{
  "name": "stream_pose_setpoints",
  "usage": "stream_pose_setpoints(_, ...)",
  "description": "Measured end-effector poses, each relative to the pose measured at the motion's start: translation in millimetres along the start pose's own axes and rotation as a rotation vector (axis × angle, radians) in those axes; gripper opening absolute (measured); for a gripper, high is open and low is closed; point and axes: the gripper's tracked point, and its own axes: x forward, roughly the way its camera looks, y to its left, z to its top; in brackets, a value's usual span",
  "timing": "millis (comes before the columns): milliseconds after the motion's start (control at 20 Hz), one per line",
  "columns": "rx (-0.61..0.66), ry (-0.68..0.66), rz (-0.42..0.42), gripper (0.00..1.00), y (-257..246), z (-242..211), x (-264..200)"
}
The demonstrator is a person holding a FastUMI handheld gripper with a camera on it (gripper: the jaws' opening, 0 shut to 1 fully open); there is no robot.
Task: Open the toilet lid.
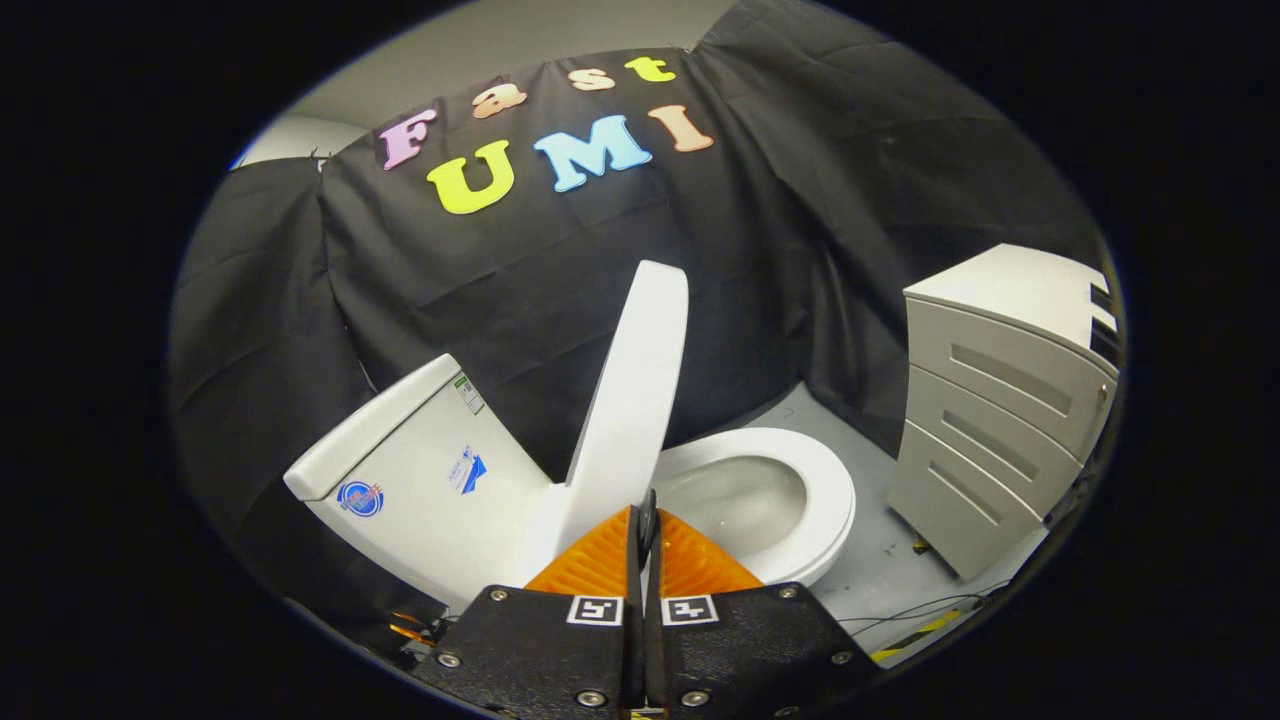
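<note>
A white toilet stands just ahead of me, with its tank [420,470] to the left and its open bowl and seat [790,480] to the right. The white lid [635,390] is raised and stands nearly upright between tank and bowl, leaning slightly toward the tank. My gripper [647,512] is right at the lid's lower edge. Its orange fingers [590,565] are pressed together, with only a thin dark slit and nothing visible between them. The lid's base is hidden behind the left finger.
A grey drawer cabinet [1000,400] stands on the grey floor [880,570] to the right of the bowl. Cables and a yellow-black strip [925,625] lie on the floor near the cabinet's foot. Black cloth walls close in behind the toilet.
</note>
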Motion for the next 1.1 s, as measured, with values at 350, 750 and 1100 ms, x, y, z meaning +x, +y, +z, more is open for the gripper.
stream_pose_setpoints(350,-0.164,-0.020,-0.030,0.00,18,5,-4)
stream_pose_setpoints(750,-0.378,-0.063,-0.078,0.00,36,7,-9)
stream_pose_setpoints(1100,-0.405,-0.081,-0.082,0.00,54,9,-10)
